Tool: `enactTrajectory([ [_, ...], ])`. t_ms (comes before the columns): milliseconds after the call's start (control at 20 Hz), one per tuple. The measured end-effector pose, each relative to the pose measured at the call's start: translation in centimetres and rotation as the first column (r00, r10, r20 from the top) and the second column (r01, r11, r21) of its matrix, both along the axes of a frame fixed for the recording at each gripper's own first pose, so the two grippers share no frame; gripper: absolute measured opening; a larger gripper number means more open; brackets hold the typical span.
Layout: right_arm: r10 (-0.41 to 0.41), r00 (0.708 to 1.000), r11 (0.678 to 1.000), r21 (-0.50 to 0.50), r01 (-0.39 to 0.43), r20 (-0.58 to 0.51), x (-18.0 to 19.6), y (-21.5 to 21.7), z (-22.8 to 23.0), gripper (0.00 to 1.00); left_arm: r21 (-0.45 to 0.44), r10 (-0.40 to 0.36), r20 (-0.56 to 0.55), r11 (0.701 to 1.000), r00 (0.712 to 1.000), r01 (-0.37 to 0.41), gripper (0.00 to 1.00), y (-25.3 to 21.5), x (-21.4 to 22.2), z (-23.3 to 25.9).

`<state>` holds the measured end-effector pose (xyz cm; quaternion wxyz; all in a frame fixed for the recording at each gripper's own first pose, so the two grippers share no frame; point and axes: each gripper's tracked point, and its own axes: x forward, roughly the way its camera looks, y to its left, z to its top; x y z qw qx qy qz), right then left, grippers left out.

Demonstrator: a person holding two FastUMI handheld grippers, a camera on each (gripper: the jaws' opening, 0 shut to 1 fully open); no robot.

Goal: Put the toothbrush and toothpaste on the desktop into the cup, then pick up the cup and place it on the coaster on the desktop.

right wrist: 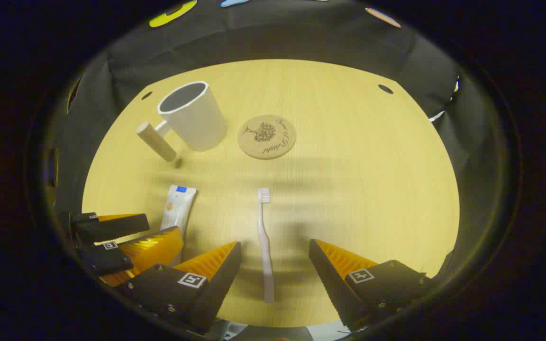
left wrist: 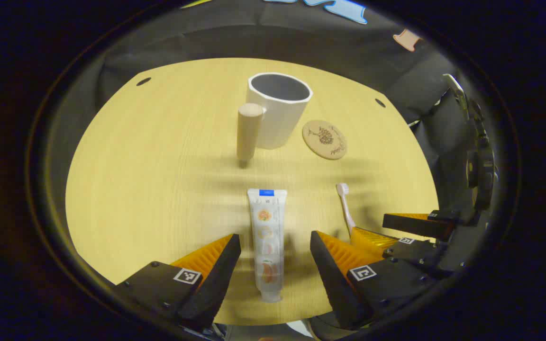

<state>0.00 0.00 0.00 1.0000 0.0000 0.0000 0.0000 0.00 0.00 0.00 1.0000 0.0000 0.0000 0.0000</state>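
Observation:
A white toothpaste tube (left wrist: 266, 242) lies flat on the wooden desktop (left wrist: 159, 189), between the fingers of my open left gripper (left wrist: 275, 244), which do not touch it. A pale toothbrush (right wrist: 264, 241) lies between the spread fingers of my open right gripper (right wrist: 275, 251), head pointing away. Farther back stands an empty white cup (left wrist: 278, 109) with a wooden peg handle (left wrist: 248, 129); a round cork coaster (left wrist: 324, 139) lies just to its right. From the right gripper view the cup (right wrist: 192, 116), coaster (right wrist: 267, 136), toothpaste (right wrist: 177, 208) and left gripper (right wrist: 126, 237) show at left.
The desktop (right wrist: 358, 189) is round-edged with small dark holes near its far rim (right wrist: 385, 88). Black cloth walls surround it. The right gripper (left wrist: 396, 232) and its handle (left wrist: 479, 161) appear at the right of the left gripper view, beside the toothbrush (left wrist: 345, 206).

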Motion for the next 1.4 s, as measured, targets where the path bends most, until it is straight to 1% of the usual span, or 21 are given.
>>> enactTrajectory([
  [50,0.002,0.999,1.000,0.002,-0.002,-0.037,0.2,0.0,-0.8,0.93,0.005,0.012,-0.021,1.000,1.000,-0.011,0.98,0.2,-0.1,-0.3],
  [150,0.002,0.997,1.000,0.020,-0.001,-0.075,1.1,-0.2,-1.6,0.94,0.003,0.036,-0.067,0.999,0.997,-0.036,0.98,0.5,0.2,-0.9],
  [300,-0.010,0.996,1.000,0.020,0.012,-0.083,1.5,-0.7,-1.7,0.95,-0.025,0.057,-0.119,0.998,0.991,-0.060,0.98,0.5,-0.1,-1.6],
  [350,-0.012,0.996,1.000,0.023,0.014,-0.091,1.6,-0.8,-1.7,0.93,-0.024,0.069,-0.126,0.997,0.990,-0.072,1.00,0.6,-0.3,-1.6],
  [450,-0.027,0.992,0.999,0.024,0.030,-0.125,1.7,-0.8,-1.9,0.93,-0.006,0.093,-0.132,0.995,0.987,-0.095,0.96,1.0,0.3,-1.7],
  [500,-0.034,0.987,0.999,0.019,0.038,-0.159,1.6,-0.8,-2.2,0.93,0.001,0.115,-0.137,0.993,0.984,-0.116,0.99,1.2,0.6,-1.6],
  [600,-0.035,0.984,0.999,0.030,0.041,-0.174,1.8,-0.8,-2.0,0.96,0.038,0.169,-0.174,0.986,0.970,-0.165,0.98,1.4,1.1,-1.7],
  [650,-0.034,0.983,0.998,0.038,0.042,-0.179,1.8,-0.9,-1.9,0.94,0.058,0.174,-0.176,0.984,0.969,-0.166,0.96,1.2,1.2,-1.6],
  [700,-0.035,0.982,0.998,0.046,0.044,-0.185,1.8,-0.8,-1.9,0.96,0.059,0.173,-0.191,0.985,0.966,-0.165,0.93,1.3,1.2,-1.6],
  [750,-0.036,0.981,0.998,0.047,0.046,-0.192,1.8,-0.8,-1.9,0.96,0.048,0.172,-0.198,0.985,0.965,-0.165,0.92,1.3,1.1,-1.4],
  [800,-0.039,0.980,0.998,0.047,0.049,-0.196,1.8,-0.9,-1.8,0.96,0.040,0.172,-0.208,0.985,0.963,-0.167,0.95,1.3,1.0,-1.5],
  [900,-0.040,0.978,0.998,0.048,0.051,-0.206,1.8,-0.8,-1.7,0.95,0.043,0.172,-0.216,0.985,0.961,-0.167,0.94,1.3,1.1,-1.4],
  [950,-0.039,0.977,0.998,0.045,0.049,-0.211,1.9,-0.8,-1.7,0.95,0.044,0.172,-0.218,0.985,0.961,-0.167,0.96,1.2,1.1,-1.3],
  [1000,-0.039,0.976,0.998,0.041,0.048,-0.214,1.8,-0.8,-1.6,0.96,0.044,0.173,-0.218,0.985,0.961,-0.167,0.95,1.3,1.1,-1.4],
  [1100,-0.041,0.976,0.998,0.039,0.051,-0.213,1.9,-0.8,-1.3,0.96,0.048,0.170,-0.219,0.985,0.961,-0.164,0.95,1.2,1.1,-1.3],
  [1150,-0.044,0.978,0.998,0.044,0.054,-0.206,1.9,-0.8,-1.1,0.92,0.047,0.170,-0.217,0.985,0.961,-0.164,0.95,1.2,1.1,-1.2],
  [1200,-0.043,0.977,0.998,0.041,0.053,-0.211,1.9,-0.8,-1.0,0.89,0.043,0.170,-0.217,0.985,0.961,-0.165,0.92,1.2,1.1,-1.3],
  [1250,-0.042,0.974,0.998,0.037,0.051,-0.222,1.9,-0.8,-1.1,0.87,0.046,0.170,-0.219,0.985,0.961,-0.164,0.94,1.2,1.1,-1.1],
  [1300,-0.045,0.974,0.998,0.039,0.055,-0.222,2.1,-0.9,-1.1,0.87,0.046,0.172,-0.212,0.985,0.962,-0.166,0.92,1.2,1.3,-1.1],
  [1350,-0.044,0.972,0.998,0.034,0.054,-0.232,2.0,-0.8,-1.1,0.81,0.046,0.172,-0.212,0.985,0.962,-0.166,0.87,1.2,1.1,-1.2],
  [1400,-0.044,0.970,0.998,0.032,0.053,-0.239,1.9,-0.9,-1.1,0.81,0.051,0.171,-0.214,0.985,0.962,-0.163,0.86,1.2,1.1,-1.1],
])
